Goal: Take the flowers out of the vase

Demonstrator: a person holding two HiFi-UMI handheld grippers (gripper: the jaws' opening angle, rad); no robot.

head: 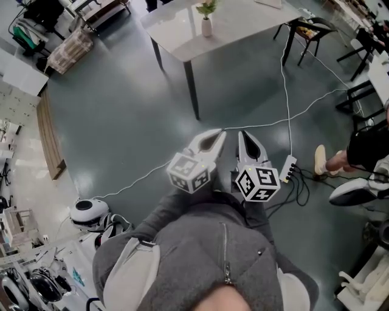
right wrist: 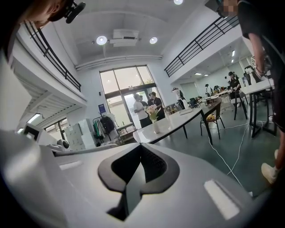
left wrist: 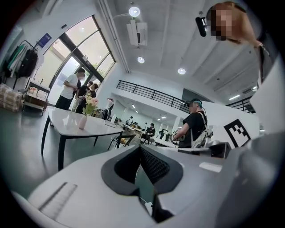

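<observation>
1 vase [head: 206, 27], 1 table [head: 255, 24], 2 hand-held grippers [head: 219, 133] [head: 242, 135]

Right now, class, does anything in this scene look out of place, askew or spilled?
Only the cable: it trails loose across the floor from the power strip, past the table. The vase stands upright with its flowers in it. Nothing is spilled.
</observation>
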